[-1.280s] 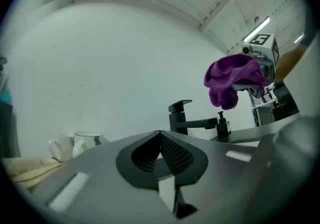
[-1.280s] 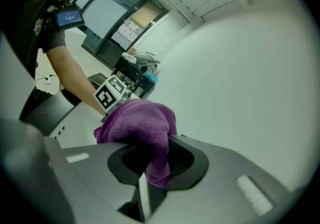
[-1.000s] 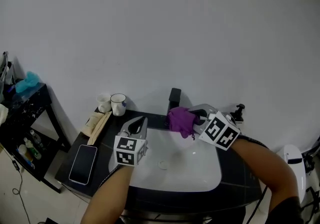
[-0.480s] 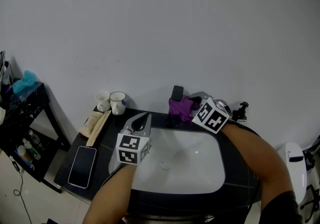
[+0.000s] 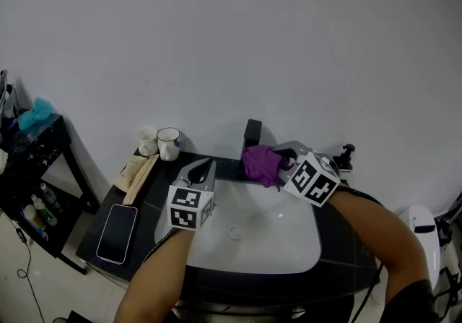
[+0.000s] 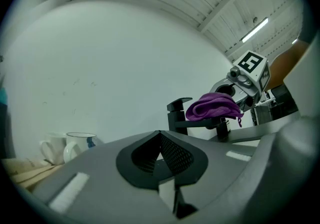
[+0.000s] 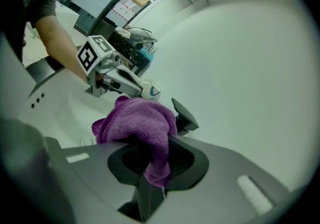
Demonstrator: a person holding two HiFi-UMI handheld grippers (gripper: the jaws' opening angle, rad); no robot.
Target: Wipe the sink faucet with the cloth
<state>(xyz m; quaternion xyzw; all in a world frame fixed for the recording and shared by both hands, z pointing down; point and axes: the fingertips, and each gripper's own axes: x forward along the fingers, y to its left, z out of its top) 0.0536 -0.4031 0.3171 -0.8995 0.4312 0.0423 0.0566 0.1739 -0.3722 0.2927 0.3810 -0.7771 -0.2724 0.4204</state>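
Observation:
A black faucet [image 5: 252, 134] stands at the back of the white sink [image 5: 249, 246]. My right gripper [image 5: 285, 164] is shut on a bunched purple cloth [image 5: 261, 163], which lies over the faucet's spout. In the right gripper view the cloth [image 7: 137, 120] fills the jaws, with the faucet's lever [image 7: 184, 115] just past it. My left gripper [image 5: 202, 168] hovers over the sink's left side, shut and holding nothing. The left gripper view shows the faucet [image 6: 179, 113] ahead, the cloth [image 6: 212, 106] draped on its spout.
Two white mugs [image 5: 169, 144] stand on the dark counter at the back left, beside wooden sticks [image 5: 137, 170] and a phone [image 5: 117, 233]. A black shelf [image 5: 29, 155] is at far left. A small pump bottle [image 5: 346, 155] sits behind the right gripper.
My right gripper slid the cloth back toward the faucet's base, then out along the spout again. The left gripper barely moved.

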